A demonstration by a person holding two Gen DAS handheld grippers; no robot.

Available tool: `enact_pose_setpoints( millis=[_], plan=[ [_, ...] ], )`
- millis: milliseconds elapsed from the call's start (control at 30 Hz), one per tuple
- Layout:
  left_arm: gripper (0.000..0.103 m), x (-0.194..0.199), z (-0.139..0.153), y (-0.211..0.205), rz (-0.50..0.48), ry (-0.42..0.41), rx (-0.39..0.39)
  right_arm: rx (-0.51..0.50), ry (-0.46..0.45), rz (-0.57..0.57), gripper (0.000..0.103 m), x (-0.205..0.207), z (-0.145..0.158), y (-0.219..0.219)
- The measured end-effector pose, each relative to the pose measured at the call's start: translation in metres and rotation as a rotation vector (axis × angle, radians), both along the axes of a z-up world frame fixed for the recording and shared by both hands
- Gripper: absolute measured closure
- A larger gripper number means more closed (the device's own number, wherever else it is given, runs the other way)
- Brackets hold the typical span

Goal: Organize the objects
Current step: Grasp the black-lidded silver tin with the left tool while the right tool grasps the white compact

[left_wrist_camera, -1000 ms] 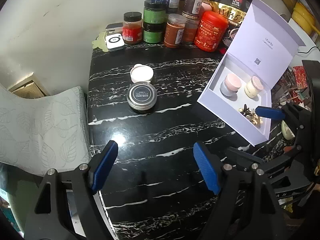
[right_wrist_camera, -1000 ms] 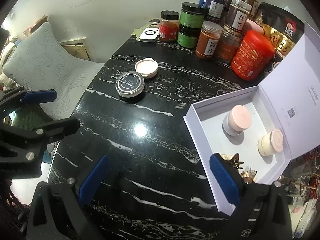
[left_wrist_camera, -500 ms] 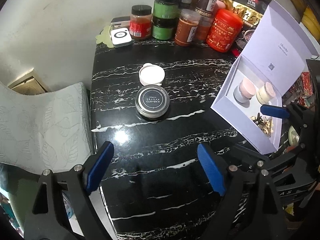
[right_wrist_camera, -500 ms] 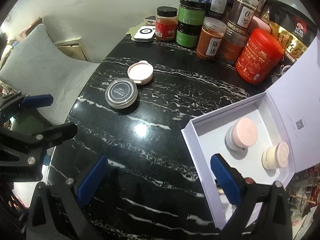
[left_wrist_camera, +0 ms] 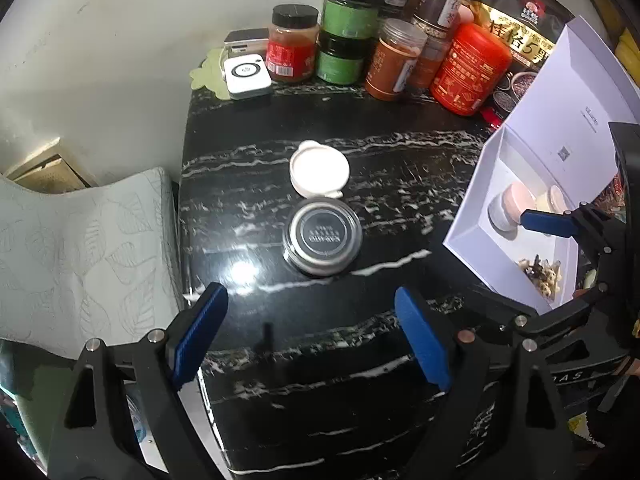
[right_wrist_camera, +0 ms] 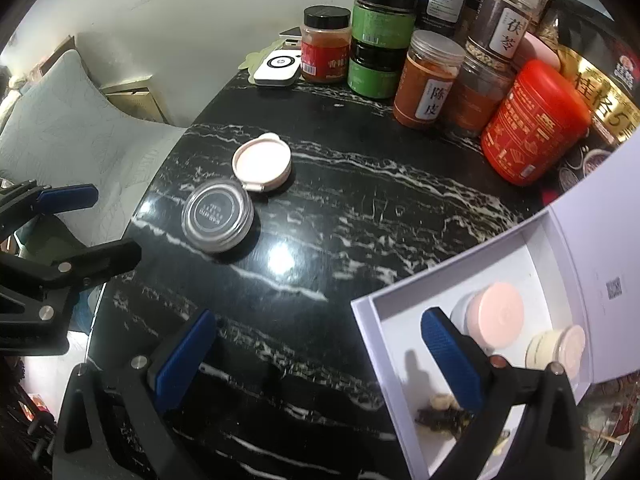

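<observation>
A round silver tin with a dark lid lies on the black marble table, touching a pale pink compact behind it. My left gripper hangs open above the table just in front of the tin, nothing between its fingers. At the right stands an open white box holding a pink-lidded jar, a cream jar and small dark hair clips. My right gripper is open over the box's left wall, empty.
Several jars and a red canister crowd the table's far edge, beside a white square device. A patterned grey cushion lies off the table's left edge.
Both grippers have moved forward and lower, so the tin and compact sit closer in each view. The left jaws stand slightly wider than a second ago.
</observation>
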State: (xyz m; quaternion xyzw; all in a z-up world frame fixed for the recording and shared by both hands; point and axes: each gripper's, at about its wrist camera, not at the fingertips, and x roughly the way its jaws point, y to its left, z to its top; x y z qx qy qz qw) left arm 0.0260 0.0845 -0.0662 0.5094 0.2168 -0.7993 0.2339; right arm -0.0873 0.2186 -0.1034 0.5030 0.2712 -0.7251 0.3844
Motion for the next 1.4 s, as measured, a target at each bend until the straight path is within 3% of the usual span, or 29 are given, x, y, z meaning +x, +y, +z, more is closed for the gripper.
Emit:
enact_pose_setpoints(
  millis=[300,500,1033,1400],
  plan=[
    [0.018,-0.008,-0.016,-0.018,-0.004,-0.055,-0.047,0.028,0.06,0.002,0.0,-0.021,-0.006,-0.02],
    [0.018,-0.01,-0.038,-0.019,-0.016,-0.068,0.012,0.022,0.045,0.016,0.0,-0.033,-0.015,-0.033],
    [0.018,-0.037,-0.086,-0.039,-0.059,0.004,0.144,-0.001,-0.025,0.052,0.0,-0.056,-0.044,-0.068],
    [0.016,-0.024,-0.09,-0.077,0.027,0.038,0.122,-0.053,-0.058,0.093,0.0,-0.053,-0.049,-0.112]
  ],
)
